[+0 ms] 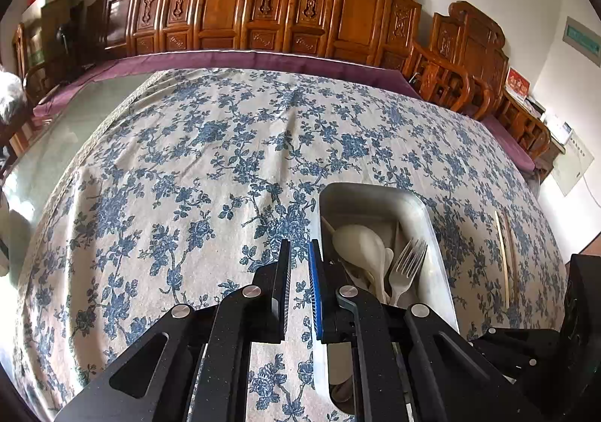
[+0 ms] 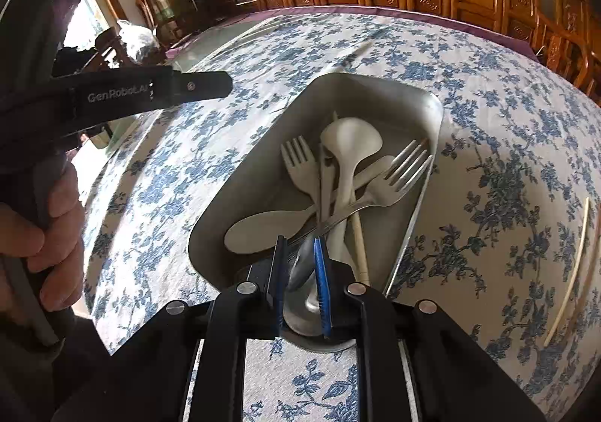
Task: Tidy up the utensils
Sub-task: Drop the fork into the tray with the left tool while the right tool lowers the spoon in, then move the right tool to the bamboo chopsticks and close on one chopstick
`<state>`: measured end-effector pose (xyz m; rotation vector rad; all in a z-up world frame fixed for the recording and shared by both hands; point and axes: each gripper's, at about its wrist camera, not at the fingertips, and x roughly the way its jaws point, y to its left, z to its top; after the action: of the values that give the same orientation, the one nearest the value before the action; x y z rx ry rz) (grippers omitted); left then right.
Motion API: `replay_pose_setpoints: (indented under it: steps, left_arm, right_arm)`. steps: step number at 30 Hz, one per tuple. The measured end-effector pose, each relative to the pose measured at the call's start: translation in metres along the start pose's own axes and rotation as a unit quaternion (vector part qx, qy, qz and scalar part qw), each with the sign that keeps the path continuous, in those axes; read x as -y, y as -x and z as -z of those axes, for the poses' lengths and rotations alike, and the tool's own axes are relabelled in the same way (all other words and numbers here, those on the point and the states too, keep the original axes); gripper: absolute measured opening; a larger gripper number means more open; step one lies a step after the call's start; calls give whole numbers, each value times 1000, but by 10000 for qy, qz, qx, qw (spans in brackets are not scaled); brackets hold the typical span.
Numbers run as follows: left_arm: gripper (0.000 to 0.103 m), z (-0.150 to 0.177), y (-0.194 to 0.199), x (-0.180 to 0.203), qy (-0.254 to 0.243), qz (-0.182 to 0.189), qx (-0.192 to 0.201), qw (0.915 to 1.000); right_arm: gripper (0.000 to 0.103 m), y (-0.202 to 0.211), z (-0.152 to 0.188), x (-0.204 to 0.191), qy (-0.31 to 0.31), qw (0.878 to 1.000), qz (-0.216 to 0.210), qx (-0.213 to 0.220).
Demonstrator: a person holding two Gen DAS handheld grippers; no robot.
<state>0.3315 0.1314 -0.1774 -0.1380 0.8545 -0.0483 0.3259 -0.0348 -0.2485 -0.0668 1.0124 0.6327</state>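
Note:
A metal tray (image 2: pixel 424 102) on the floral tablecloth holds several utensils: a cream spoon (image 2: pixel 349 144), a cream fork (image 2: pixel 300 166), a metal fork (image 2: pixel 398 177) and a flat cream spatula (image 2: pixel 259 226). My right gripper (image 2: pixel 300 264) is over the tray's near end, its jaws close around a metal spoon (image 2: pixel 304 271). My left gripper (image 1: pixel 299 271) is nearly shut and empty, just left of the tray (image 1: pixel 428 211), above the cloth. A pair of chopsticks (image 2: pixel 571 271) lies on the cloth right of the tray; it also shows in the left wrist view (image 1: pixel 503 256).
The table carries a blue floral tablecloth (image 1: pixel 210 166) over a purple cloth. Carved wooden chairs (image 1: pixel 263 8) line the far edge. The left hand-held gripper body (image 2: pixel 150 91) and a hand (image 2: pixel 49 234) show at the left of the right wrist view.

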Motion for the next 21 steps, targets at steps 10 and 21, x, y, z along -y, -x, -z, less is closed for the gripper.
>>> replay_pose_setpoints:
  steps: [10,21]
  left_arm:
    - [8,1,4,13,-113,79,34,9999]
    - [30,0,4,66,-487,268,69,9984]
  right_arm:
    - [18,37,-4,19,-54,9989,188,428]
    - [20,83,15,103,-147,9911,1032,822]
